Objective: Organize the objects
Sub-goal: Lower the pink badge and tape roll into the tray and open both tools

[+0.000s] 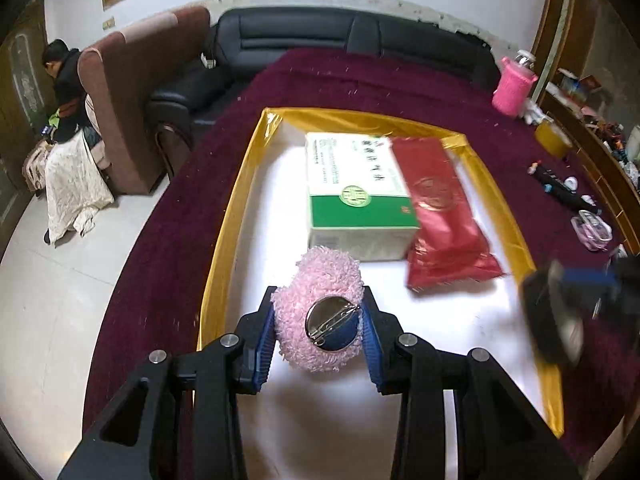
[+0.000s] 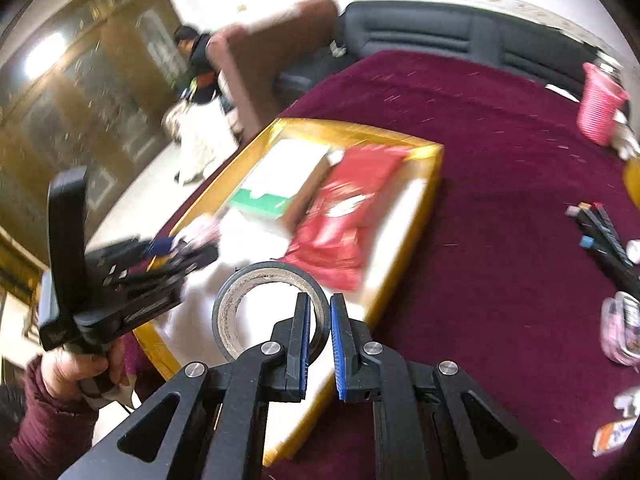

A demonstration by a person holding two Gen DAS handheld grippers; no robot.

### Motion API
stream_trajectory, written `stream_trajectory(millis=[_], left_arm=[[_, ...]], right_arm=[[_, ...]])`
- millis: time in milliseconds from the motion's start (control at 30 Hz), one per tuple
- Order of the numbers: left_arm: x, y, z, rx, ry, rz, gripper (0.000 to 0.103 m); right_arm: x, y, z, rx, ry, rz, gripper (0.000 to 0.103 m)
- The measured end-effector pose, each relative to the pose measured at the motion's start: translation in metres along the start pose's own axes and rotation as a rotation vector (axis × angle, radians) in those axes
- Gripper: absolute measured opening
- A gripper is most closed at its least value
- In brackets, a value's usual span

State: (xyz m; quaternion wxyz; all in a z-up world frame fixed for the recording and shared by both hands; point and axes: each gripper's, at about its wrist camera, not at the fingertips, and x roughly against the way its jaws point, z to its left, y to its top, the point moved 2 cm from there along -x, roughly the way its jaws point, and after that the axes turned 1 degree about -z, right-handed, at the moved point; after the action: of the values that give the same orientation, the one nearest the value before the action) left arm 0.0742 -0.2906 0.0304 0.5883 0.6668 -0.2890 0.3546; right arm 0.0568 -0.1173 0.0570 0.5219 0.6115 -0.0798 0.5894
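My left gripper (image 1: 319, 307) is shut on a fluffy pink pin badge (image 1: 308, 280) with a metal back, held over the white floor of the gold-rimmed tray (image 1: 232, 220). In the tray lie a green and white box (image 1: 352, 184) and a red packet (image 1: 444, 216). My right gripper (image 2: 319, 300) is shut on the rim of a roll of black tape (image 2: 240, 292), held above the tray's (image 2: 420, 200) near edge. The tape and right gripper show blurred at the right of the left wrist view (image 1: 552, 312). The left gripper shows at the left of the right wrist view (image 2: 132, 272).
The tray sits on a maroon tablecloth (image 1: 360, 80). On the cloth at right lie black markers (image 2: 608, 236), a small clear pink case (image 2: 624, 328), a pink knitted bottle cover (image 1: 512, 86) and a yellow jar (image 1: 552, 136). A black sofa (image 1: 320, 32) stands behind.
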Motion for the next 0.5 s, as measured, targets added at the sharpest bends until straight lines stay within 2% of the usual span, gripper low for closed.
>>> stream_trajectory(millis=[200,367,500], left_arm=[[-0.026,0.016,0.011,0.011,0.031,0.058,0.037],[-0.029,0.018,0.010,0.006,0.060,0.060,0.040],[-0.027,0.019,0.012,0.018,0.029,0.051,0.045]], right_arm=[[-0.046,0.002,0.021,0.022,-0.026,0.083,0.012],[-0.065,0.008,0.021,0.015,-0.047,0.122,0.012],[-0.083,0.018,0.028,0.016,-0.059,0.140,0.012]])
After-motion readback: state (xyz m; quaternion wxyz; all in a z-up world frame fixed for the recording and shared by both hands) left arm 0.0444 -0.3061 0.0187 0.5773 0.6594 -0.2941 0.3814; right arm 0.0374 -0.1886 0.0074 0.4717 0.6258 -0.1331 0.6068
